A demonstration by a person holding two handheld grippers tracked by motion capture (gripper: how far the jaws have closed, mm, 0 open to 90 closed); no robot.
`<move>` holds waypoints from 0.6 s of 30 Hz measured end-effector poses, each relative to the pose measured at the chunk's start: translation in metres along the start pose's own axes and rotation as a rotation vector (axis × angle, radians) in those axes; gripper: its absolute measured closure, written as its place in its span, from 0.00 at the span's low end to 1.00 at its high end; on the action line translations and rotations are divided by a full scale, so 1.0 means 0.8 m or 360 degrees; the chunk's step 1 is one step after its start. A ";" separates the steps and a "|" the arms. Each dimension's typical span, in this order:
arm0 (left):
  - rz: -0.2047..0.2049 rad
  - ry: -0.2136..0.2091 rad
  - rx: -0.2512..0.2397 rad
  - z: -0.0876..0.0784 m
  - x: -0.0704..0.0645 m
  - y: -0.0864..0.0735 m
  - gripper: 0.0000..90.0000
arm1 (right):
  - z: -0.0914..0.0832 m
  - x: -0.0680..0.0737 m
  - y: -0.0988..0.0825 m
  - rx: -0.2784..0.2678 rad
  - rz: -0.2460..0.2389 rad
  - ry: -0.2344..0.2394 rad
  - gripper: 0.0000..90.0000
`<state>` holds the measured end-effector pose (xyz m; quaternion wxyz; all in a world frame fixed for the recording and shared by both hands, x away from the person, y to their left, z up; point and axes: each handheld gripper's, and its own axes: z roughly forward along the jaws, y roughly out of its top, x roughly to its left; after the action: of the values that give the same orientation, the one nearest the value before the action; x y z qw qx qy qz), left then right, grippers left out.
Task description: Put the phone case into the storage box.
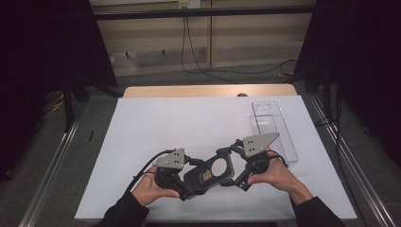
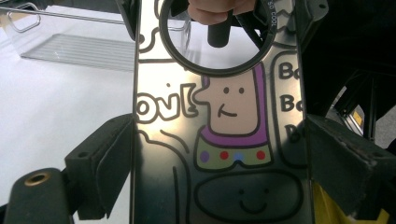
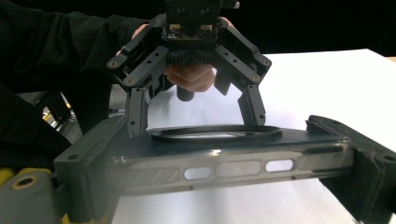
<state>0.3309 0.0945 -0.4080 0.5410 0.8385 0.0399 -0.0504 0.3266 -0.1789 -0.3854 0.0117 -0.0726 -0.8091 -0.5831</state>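
White paper (image 1: 189, 127) covers the tabletop (image 1: 208, 90), with dark curtains either side and a clear plastic tray (image 1: 274, 132) at its right. Near the tray's front end, a glossy black phone case (image 1: 211, 172) with cartoon drawings and a round ring is clamped between the left gripper (image 1: 191, 187) and right gripper (image 1: 235, 158), each closed on one end.
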 end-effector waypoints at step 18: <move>-0.0056 0.0056 -0.0020 0.003 0.003 -0.006 0.11 | 0.000 -0.001 0.001 0.0011 0.0165 -0.0018 0.13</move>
<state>0.3329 0.0943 -0.4134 0.5444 0.8351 0.0645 -0.0448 0.3277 -0.1785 -0.3851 0.0375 -0.1177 -0.8064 -0.5784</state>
